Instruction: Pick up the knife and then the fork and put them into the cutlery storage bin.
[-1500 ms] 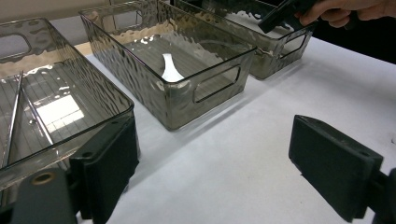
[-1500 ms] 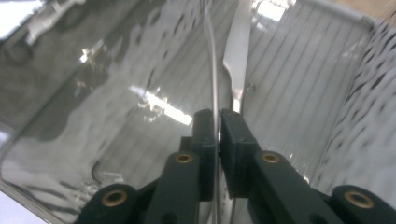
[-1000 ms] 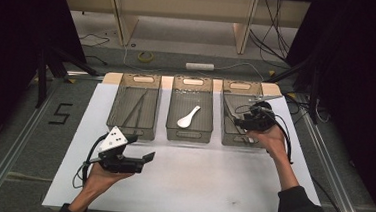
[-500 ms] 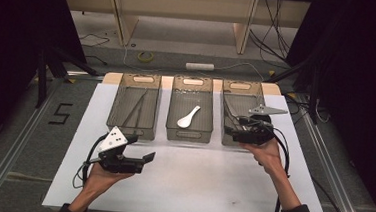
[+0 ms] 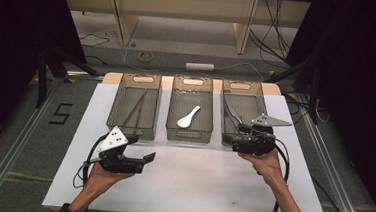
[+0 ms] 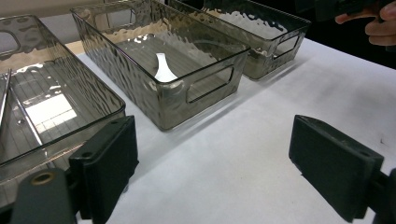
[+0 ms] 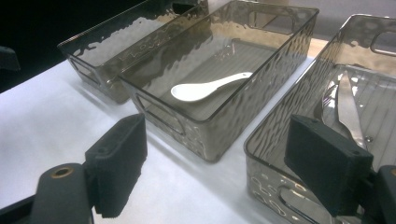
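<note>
We see three bins in a row across the far part of the white table sheet (image 5: 190,186). The left bin (image 5: 135,107) holds chopsticks (image 5: 136,110), the middle bin (image 5: 190,111) holds a spoon (image 5: 188,117), and the right bin (image 5: 243,112) holds a knife (image 5: 234,111). Our left gripper (image 5: 144,159) sits before the left bin, over the sheet. Our right gripper (image 5: 238,142) sits at the near end of the right bin.

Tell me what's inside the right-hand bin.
In the right bin lies metal cutlery: a knife, with what looks like a fork beside it. The right gripper covers the bin's near end in the high view.
</note>
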A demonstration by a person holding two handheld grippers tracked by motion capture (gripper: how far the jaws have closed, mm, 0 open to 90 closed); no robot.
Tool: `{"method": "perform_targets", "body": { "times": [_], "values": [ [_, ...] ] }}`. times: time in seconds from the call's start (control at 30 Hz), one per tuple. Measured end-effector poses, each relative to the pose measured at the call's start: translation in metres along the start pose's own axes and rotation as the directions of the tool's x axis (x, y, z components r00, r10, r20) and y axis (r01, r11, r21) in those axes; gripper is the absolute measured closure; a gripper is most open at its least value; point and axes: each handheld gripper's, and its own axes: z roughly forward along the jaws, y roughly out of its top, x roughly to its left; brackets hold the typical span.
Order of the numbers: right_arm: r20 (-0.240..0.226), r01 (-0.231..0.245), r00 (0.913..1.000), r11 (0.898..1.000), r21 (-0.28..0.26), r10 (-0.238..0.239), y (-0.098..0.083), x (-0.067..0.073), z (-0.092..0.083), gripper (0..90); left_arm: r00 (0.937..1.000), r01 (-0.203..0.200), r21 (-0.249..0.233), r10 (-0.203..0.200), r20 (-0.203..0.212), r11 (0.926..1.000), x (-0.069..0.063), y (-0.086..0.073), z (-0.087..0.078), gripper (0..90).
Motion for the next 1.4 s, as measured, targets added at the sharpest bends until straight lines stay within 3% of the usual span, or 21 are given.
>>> {"method": "perform_targets", "body": {
  "times": [0.6,1.03,1.4],
  "values": [
    [-0.046,0.01,0.9989,0.998,-0.061,-0.012,-0.026,0.015,-0.021,21.1,0.9996,0.024,-0.007,-0.024,0.011,0.9997,0.001,0.001,-0.001,15.0],
    [-0.073,0.01,0.9972,0.996,-0.083,-0.016,-0.051,0.037,-0.038,19.2,0.9988,0.04,-0.007,-0.04,0.029,0.9992,0.001,-0.001,-0.002,15.0],
    [-0.056,0.011,0.9983,0.996,-0.089,-0.016,-0.064,0.046,-0.044,18.2,0.998,0.047,0.0,-0.047,0.043,0.9989,0.0,-0.001,-0.002,14.8]
  ]
}}
